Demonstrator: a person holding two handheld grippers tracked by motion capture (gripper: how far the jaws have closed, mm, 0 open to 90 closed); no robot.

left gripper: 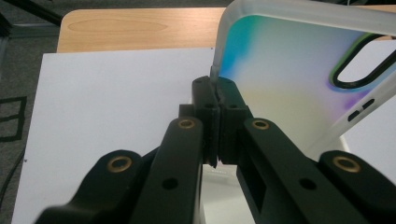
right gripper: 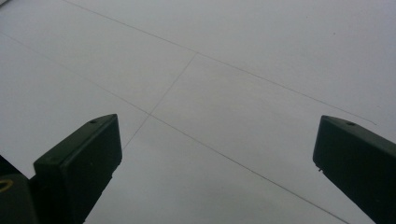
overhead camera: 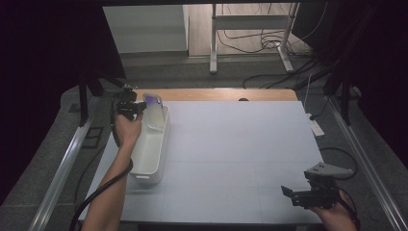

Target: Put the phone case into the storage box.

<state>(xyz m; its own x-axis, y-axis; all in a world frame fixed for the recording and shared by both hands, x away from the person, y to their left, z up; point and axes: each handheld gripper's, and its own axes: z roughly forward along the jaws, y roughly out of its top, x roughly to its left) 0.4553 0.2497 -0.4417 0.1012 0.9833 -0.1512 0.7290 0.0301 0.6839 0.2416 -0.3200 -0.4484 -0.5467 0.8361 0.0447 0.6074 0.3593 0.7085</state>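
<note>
A white sheet is spread over the wooden desk (overhead camera: 269, 144), faint seams crossing it; grey floor, cables and a metal stand are seen beyond. The left tongs (left gripper: 217, 93) are clamped on the edge of a clear, iridescent phone case (left gripper: 289, 79), held tilted above the far end of a white bin (overhead camera: 149, 159). The right tongs (right gripper: 217, 154) are held wide open, empty, over bare sheet.

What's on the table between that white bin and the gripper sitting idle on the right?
Nothing: in the high view, the stretch of white table between the white bin and the open right gripper is bare.
</note>
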